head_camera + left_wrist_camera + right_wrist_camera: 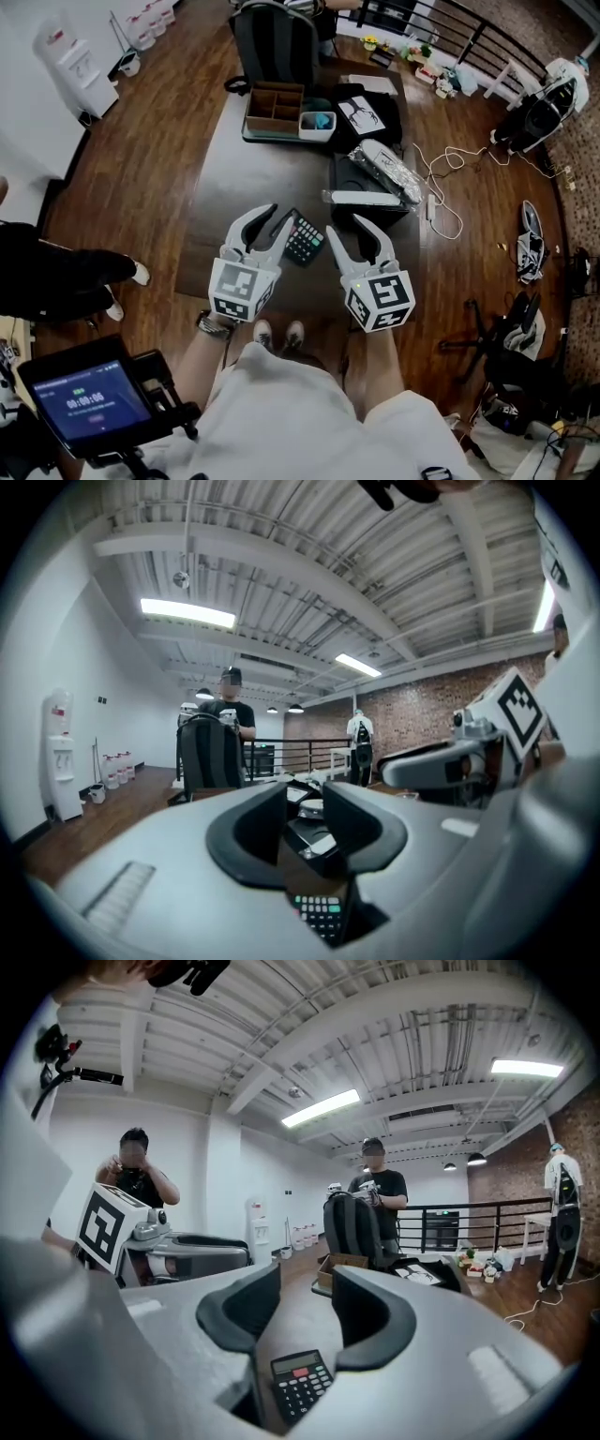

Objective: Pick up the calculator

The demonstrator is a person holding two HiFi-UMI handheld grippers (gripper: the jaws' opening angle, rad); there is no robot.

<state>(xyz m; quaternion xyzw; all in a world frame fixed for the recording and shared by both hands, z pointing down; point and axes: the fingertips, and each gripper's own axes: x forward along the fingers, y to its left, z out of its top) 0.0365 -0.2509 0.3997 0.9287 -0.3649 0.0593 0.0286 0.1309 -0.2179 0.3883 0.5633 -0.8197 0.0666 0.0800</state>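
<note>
- The calculator (303,241) lies flat on the dark table (253,178), near the edge on the person's side, in the gap between the two grippers.
- The left gripper (272,223) has its jaws apart and nothing is between them. Its inner jaw is just beside the left edge of the calculator; I cannot tell if it touches.
- The right gripper (354,236) also has its jaws apart and empty. It stands a little further from the calculator, with some bare table between them.
- So the left one seems nearer, and the calculator lies to its right and slightly lower than the jaw tips.
- In both gripper views the calculator shows under the jaws, not between the pads, so I judge that either gripper must go lower and sideways.
- Its long side runs roughly away from the person, a little slanted, so the short width looks like the easier grip.
- The calculator is a thin, dark, hard plastic slab with small raised keys, one red, and a grey display.
- The table top is smooth and matt; a flat thing on it gives little edge to catch.
- The jaws are pale grey shells with curved black pads.
</note>
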